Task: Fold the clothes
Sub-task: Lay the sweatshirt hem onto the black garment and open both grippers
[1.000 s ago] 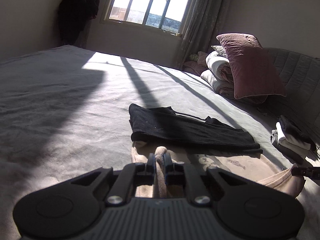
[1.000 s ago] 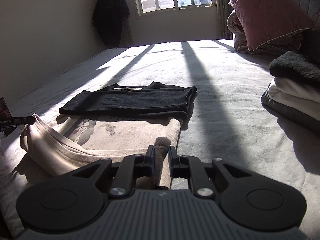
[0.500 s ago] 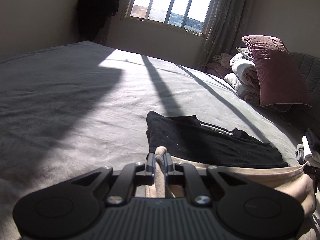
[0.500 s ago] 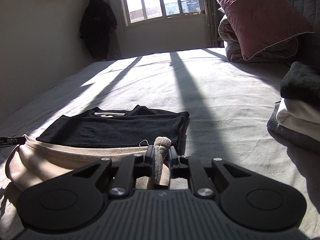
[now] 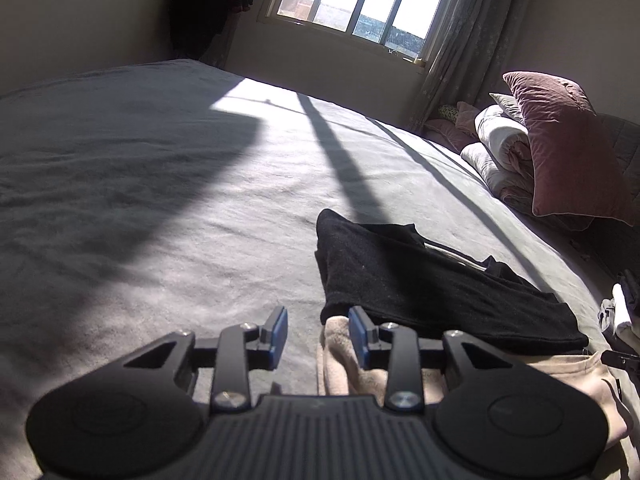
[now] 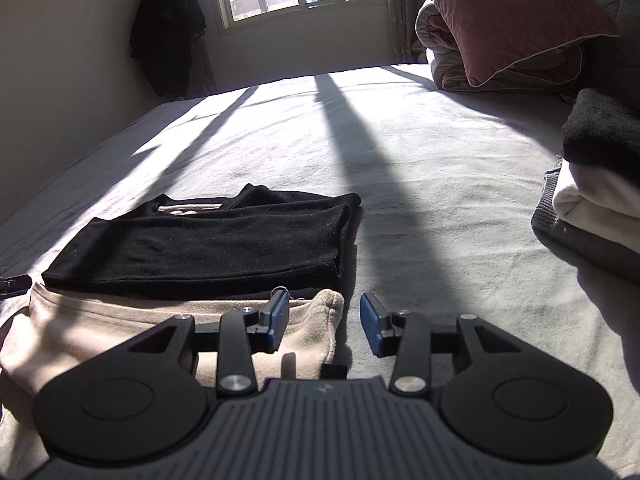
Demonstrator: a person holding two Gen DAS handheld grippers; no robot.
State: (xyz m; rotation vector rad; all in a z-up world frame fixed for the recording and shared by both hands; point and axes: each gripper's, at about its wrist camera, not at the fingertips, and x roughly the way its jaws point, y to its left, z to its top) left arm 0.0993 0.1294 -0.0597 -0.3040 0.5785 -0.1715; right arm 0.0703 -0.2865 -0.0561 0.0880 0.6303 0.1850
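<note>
Two garments lie on the grey bedsheet point(image 6: 420, 168): a folded black knit top point(image 6: 200, 244) and, nearer the cameras, a folded beige fleece garment point(image 6: 100, 332), whose far edge meets or slips under the black top's near edge. Much of the beige garment is hidden behind the black tool bodies in both views, and its near edge is cut off by them. In the left wrist view its right end falls into shadow beside a small dark part point(image 5: 620, 358) at the frame edge, too cropped to identify; a similar dark tip point(image 6: 14, 284) enters the right wrist view at far left. A pale strip inside the black top's neckline is hard to make out.

Left tongs point(image 5: 318, 334): held low over the bed, pointing along it toward the window point(image 5: 356, 0); blue-padded jaws apart, gripping nothing, the right-hand pad just above the beige garment's corner, the other over bare sheet.

Right tongs point(image 6: 324, 324): likewise low and level, jaws apart and empty, the left-hand pad over the garment's rounded corner, the other over bare sheet.

At right, a stack of folded clothes point(image 6: 592, 200) (black over white over grey) is cut off by the frame. Beyond it a dusty-pink velvet pillow point(image 6: 508, 12) leans on a rolled pale duvet point(image 6: 444, 52). A dark coat point(image 6: 166, 32) hangs in the far corner, its detail lost in shadow.
</note>
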